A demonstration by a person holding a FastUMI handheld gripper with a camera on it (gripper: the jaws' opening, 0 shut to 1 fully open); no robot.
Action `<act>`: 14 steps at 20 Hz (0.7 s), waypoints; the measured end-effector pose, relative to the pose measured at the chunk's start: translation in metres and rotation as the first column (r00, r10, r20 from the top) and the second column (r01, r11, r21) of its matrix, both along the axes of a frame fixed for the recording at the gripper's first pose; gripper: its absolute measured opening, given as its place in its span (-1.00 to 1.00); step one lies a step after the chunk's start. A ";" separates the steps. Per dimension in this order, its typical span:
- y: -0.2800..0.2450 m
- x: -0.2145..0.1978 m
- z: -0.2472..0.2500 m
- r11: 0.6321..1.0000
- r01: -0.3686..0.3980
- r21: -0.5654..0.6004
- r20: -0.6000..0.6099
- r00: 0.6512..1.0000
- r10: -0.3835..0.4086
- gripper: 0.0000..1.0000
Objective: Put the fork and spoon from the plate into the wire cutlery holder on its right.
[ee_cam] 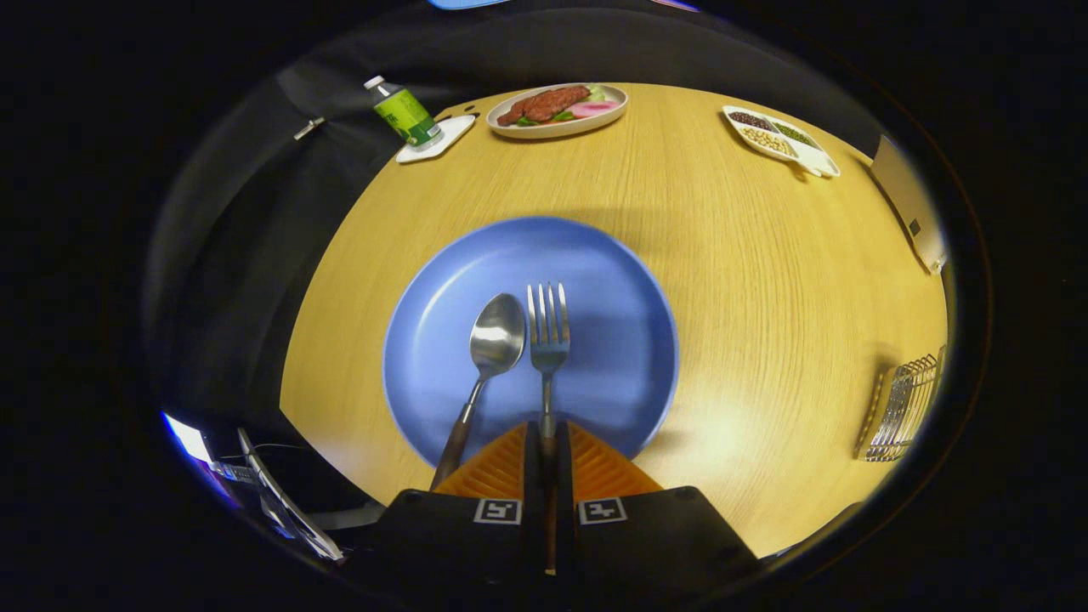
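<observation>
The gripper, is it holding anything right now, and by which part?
Yes. The gripper is shut on the fork, clamping its handle between both fingers. The spoon beside it lies free on the blue plate.

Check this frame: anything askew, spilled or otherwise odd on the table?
Nothing stands out. The gripper is shut on the fork handle; the spoon lies beside it on the blue plate. The wire cutlery holder stands off to the right.

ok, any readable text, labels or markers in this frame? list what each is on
No legible words.
Green-labelled plastic bottle: label print too small and blurred to read.
Gripper, shut on the steel fork handle: two square black-and-white markers on its body, patterns, not text.
Blue round plate, steel spoon, wire cutlery holder: no markings.
</observation>
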State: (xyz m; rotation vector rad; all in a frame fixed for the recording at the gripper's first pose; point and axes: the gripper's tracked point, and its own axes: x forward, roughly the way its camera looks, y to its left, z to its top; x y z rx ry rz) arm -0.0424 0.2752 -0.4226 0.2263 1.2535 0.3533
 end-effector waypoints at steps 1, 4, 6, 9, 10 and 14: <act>-0.002 0.001 0.005 1.000 0.006 0.019 0.002 1.000 -0.006 -0.81; -0.009 0.007 0.036 0.995 -0.001 0.095 0.044 0.999 -0.003 -0.81; -0.023 0.013 0.067 0.992 -0.016 0.126 0.113 0.994 0.001 -0.80; -0.056 0.016 0.111 0.990 -0.044 0.131 0.213 0.977 0.015 -0.81; -0.070 0.015 0.123 0.991 -0.050 0.124 0.231 0.973 0.020 -0.81; -0.136 0.002 0.146 0.995 -0.081 0.050 0.251 0.966 0.066 -0.81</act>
